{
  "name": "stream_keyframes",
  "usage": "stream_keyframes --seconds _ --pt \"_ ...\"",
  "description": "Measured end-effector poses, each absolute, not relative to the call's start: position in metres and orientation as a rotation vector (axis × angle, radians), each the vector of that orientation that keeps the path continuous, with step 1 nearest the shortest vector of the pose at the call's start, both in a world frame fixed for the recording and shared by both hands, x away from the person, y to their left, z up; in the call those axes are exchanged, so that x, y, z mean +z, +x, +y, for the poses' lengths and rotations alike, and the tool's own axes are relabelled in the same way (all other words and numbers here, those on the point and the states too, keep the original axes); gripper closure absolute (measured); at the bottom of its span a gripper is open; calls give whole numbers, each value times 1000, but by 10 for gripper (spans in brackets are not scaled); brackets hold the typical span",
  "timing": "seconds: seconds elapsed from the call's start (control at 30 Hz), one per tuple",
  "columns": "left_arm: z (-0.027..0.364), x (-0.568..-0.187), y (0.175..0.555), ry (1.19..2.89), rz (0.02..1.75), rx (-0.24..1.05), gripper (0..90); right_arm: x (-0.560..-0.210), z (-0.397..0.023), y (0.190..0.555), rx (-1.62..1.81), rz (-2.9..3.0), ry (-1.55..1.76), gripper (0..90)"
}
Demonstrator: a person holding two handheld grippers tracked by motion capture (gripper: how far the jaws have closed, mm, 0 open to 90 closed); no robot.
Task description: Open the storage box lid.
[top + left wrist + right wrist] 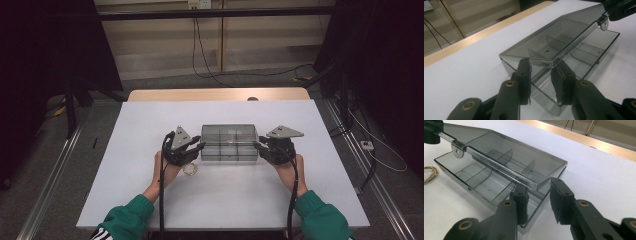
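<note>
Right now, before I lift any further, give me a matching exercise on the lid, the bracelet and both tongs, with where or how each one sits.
Things:
1. lid
2. gold bracelet
3. left tongs
4. right tongs

Places or states:
A. lying on the white table, near the left front corner of the clear box
B. at the box's right end
C. tilted up, partly open
D. at the box's left end

Pairs: 1-C, 2-A, 3-D, 4-B

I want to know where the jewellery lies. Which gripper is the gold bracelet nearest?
The left gripper: the gold bracelet lies on the table just beside it; the right gripper is at the clear box's other end.
</note>
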State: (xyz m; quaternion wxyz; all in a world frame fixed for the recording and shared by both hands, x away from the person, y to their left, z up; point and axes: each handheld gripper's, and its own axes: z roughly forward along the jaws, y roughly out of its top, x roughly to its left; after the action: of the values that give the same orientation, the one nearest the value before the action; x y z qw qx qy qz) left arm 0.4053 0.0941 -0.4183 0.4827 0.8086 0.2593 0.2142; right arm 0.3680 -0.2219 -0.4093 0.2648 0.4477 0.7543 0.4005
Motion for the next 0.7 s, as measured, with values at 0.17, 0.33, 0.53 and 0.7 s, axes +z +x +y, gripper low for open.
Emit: stream_keyframes --seconds 0.17,0.33,0.53,0.7 --pt "94 -417 404 1976 624 528 702 -409 -224 368 1087 2037 1212 690" --pt "94 -417 405 1968 623 522 706 -407 -224 368 1092 2037 1211 692" --pt "95 -415 409 1954 624 514 706 -404 -225 371 1105 2030 1215 694" --pt "95 -412 412 1942 629 502 704 -402 -225 373 1113 2021 1222 698"
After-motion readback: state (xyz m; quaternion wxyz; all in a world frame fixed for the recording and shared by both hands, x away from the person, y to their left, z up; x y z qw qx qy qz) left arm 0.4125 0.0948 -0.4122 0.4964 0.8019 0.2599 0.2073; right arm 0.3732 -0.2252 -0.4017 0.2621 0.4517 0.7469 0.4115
